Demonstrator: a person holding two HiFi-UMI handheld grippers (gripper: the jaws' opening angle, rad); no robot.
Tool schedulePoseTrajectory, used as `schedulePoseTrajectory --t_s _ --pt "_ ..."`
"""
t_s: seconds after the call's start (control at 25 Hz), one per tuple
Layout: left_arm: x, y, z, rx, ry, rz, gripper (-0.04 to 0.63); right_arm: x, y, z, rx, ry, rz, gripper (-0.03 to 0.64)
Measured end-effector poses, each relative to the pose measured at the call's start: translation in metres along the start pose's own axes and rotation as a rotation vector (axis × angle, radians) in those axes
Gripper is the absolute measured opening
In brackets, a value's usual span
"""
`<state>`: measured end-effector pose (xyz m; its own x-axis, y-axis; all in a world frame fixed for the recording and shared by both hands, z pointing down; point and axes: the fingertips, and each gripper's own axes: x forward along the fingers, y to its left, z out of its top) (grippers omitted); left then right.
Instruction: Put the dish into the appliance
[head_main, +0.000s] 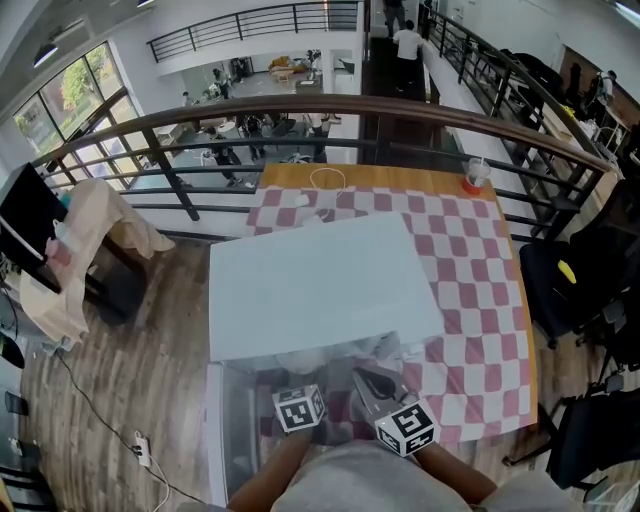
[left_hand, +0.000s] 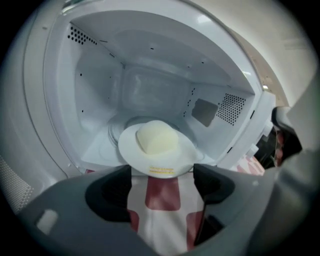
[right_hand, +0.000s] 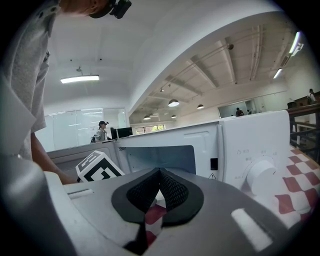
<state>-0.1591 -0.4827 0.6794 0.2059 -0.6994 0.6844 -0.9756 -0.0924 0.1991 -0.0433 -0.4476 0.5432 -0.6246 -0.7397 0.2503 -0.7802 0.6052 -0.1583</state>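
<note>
1. On the table, over a red-and-white checked cloth (head_main: 480, 300), a white microwave (head_main: 320, 285) sat at the centre of the head view. Its door (head_main: 235, 430) was swung open toward 7 o'clock.
2. Both grippers were at 6 o'clock in the head view, just in front of the open cavity, with their marker cubes side by side.
3. Left gripper (left_hand: 162, 176): jaws spread wide, released, nothing between the pads. Only checked cloth showed in the gap.
4. The dish (left_hand: 156, 150), a white plate carrying a pale yellow mound (left_hand: 157, 137), lay inside the microwave at the front of the cavity floor. From the left gripper it was at 12 o'clock, just beyond the fingertips and apart from both.
5. The dish's near rim reached the front sill; whether it overhung could not be told. A ring of the turntable (left_hand: 111, 136) showed at 9 o'clock of the dish.
6. Right gripper (right_hand: 160, 175): jaws clenched, tips meeting, with nothing visible between the pads. It faced the microwave's front nearly level.
7. In the right gripper view a round control knob (right_hand: 260, 175) sat at 3 o'clock and the left gripper's cube (right_hand: 100, 169) at 9 o'clock.
8. A cup (head_main: 473, 178) stood at the cloth's far corner, at 1 o'clock in the head view, well apart from the microwave.
</note>
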Motion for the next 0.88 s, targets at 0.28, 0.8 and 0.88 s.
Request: schedulePoseTrajectory --t_s 0.28,0.8,0.88 --pt "0.011 0.006 0.013 0.026 0.015 0.023 0.334 0.003 -0.002 -0.004 0.0 0.012 0.0 -0.002" --pt "0.011 0.013 0.027 0.094 0.038 0.089 0.258 0.004 -0.007 -0.009 0.003 0.017 -0.001 0.0" --pt "0.015 0.012 0.029 0.1 0.043 0.087 0.259 0.003 -0.008 -0.01 0.003 0.022 -0.003 -0.002"
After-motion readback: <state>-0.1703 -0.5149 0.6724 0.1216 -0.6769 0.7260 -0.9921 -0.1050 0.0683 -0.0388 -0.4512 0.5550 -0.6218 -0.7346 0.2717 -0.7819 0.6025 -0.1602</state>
